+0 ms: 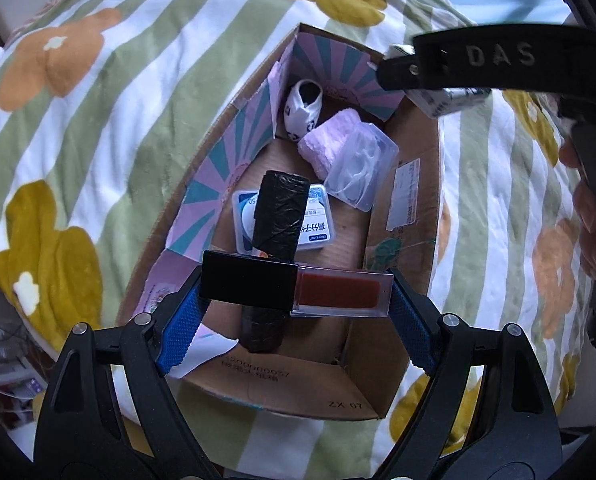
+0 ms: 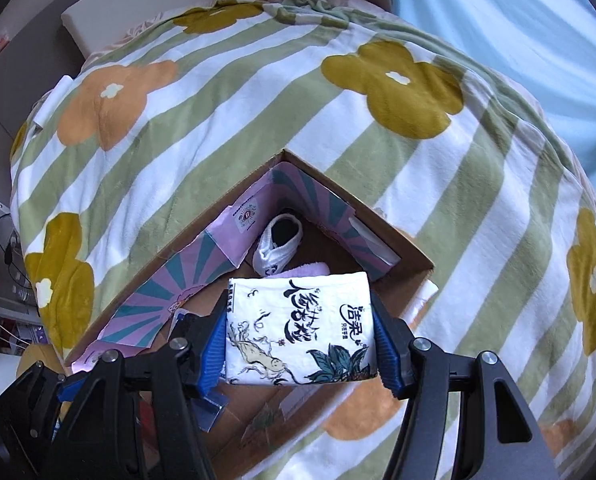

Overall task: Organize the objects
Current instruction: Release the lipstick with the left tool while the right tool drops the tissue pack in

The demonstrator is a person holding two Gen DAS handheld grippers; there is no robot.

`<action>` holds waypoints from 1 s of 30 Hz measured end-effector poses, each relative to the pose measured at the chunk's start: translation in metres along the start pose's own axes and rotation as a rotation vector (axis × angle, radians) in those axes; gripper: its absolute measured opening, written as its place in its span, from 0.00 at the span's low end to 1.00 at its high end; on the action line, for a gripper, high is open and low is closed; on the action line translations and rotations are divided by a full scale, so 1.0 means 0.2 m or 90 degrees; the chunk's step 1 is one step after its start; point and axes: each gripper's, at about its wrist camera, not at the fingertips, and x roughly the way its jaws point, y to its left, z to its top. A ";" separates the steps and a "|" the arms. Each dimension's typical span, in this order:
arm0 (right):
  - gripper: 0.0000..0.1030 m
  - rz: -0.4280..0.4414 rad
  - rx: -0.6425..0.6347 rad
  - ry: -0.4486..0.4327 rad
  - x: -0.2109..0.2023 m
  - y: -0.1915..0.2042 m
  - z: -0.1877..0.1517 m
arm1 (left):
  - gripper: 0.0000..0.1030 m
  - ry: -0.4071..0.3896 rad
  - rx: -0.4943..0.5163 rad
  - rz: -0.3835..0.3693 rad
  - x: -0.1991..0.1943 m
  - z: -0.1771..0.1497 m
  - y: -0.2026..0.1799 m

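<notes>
An open cardboard box (image 1: 410, 200) lies on a flowered blanket; it also shows in the right wrist view (image 2: 402, 248). My left gripper (image 1: 295, 292) is shut on a lip gloss tube (image 1: 298, 290) with a black cap and red body, held crosswise above the box. My right gripper (image 2: 300, 330) is shut on a white tissue pack (image 2: 298, 328) with ink drawings, held over the box's near side. In the left wrist view the right gripper (image 1: 438, 80) and the pack hang above the box's far right edge.
Inside the box lie a black bag roll (image 1: 279, 212), a floss-pick case (image 1: 316, 224), a clear plastic case (image 1: 362, 164), a pink cloth (image 1: 330, 140) and a white sock (image 1: 304, 110). The striped blanket (image 2: 257, 120) surrounds the box. Clutter sits off the bed's left edge.
</notes>
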 end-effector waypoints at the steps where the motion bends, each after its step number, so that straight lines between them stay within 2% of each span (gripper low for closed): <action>1: 0.56 0.006 -0.008 0.003 0.04 0.00 0.01 | 0.81 0.003 0.003 0.000 0.03 0.00 -0.01; 8: 0.56 0.046 -0.052 0.016 0.24 0.03 0.06 | 0.81 0.021 0.015 0.003 0.17 0.02 -0.07; 14: 0.56 0.077 -0.087 0.026 0.30 0.08 0.06 | 0.81 0.031 0.006 0.000 0.21 0.01 -0.08; 18: 0.57 0.123 -0.108 0.036 0.31 0.12 0.06 | 0.82 0.026 0.006 0.004 0.21 0.02 -0.09; 20: 0.70 0.116 -0.130 0.040 0.32 0.15 0.06 | 0.87 0.023 0.001 0.011 0.20 0.02 -0.09; 21: 0.87 0.107 -0.141 0.036 0.32 0.16 0.05 | 1.00 0.021 0.002 0.011 0.19 0.02 -0.09; 22: 1.00 0.107 -0.150 0.034 0.32 0.16 0.05 | 1.00 0.016 0.005 0.009 0.18 0.03 -0.09; 30: 1.00 0.108 -0.158 0.031 0.29 0.16 0.03 | 1.00 0.024 0.018 0.014 0.15 0.02 -0.12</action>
